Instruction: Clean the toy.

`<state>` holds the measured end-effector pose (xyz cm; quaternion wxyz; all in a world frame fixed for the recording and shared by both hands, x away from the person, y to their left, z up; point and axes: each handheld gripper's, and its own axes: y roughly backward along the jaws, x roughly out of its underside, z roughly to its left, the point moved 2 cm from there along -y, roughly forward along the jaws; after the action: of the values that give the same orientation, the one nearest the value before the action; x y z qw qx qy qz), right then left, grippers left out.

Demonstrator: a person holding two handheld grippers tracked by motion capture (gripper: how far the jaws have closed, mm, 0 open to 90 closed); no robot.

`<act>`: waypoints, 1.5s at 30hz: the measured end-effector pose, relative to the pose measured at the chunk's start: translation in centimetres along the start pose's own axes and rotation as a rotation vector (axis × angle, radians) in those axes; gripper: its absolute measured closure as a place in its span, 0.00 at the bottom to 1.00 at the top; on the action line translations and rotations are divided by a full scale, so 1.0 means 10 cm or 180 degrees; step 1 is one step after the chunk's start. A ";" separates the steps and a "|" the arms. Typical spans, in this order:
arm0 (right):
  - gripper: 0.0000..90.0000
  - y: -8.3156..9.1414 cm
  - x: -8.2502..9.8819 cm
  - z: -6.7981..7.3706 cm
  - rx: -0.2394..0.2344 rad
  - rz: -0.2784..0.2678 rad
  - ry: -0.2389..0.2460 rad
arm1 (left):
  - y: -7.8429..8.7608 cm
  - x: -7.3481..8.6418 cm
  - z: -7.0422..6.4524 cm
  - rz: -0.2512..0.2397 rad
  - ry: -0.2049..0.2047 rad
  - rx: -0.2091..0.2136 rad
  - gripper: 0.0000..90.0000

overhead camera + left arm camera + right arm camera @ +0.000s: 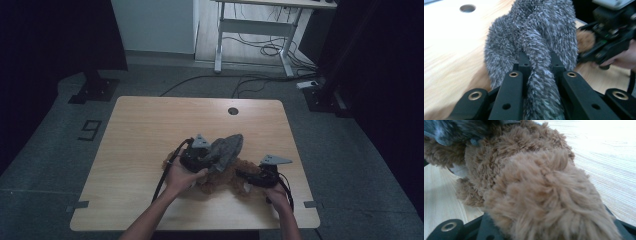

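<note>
We are holding the left gripper (209, 161) near the middle of the wooden table (145, 130), on the side closer to us than the round hole (233, 111) in the table. Its jaws are squeezing tight on a fuzzy grey cloth (534, 37). The grey cloth is sticking up and away from the jaws, toward the round hole. In the left gripper view, a thick fold of it is running right between the two black jaws.

We are holding the right gripper (242, 175) just beside the left one. Its jaws are pinching a fluffy brown cloth (541, 195). The brown cloth is lying on the table between the two grippers, and the grey cloth is resting on top of part of it.
</note>
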<state>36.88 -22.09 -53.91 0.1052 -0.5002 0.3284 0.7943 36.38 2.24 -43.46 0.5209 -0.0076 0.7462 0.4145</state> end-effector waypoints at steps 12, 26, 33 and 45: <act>0.61 0.01 0.00 0.02 0.0021 0.0008 0.0016 | -0.64 -0.16 -0.37 0.0332 -0.0218 0.0183 0.86; 0.61 0.00 0.00 0.01 0.0012 -0.0006 0.0046 | -0.09 0.06 0.08 0.0139 -0.0047 -0.0170 0.86; 0.61 0.00 0.00 0.01 -0.0025 -0.0012 0.0035 | 0.25 0.23 0.30 -0.0015 0.0103 -0.0285 0.86; 0.61 0.00 0.01 -0.01 -0.0021 -0.0007 -0.0022 | 0.66 0.53 0.61 -0.0079 0.0288 -0.0565 0.86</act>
<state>36.88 -22.23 -54.06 0.1055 -0.4982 0.3248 0.7970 35.74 12.66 -44.24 0.4891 -0.0817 0.7291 0.4718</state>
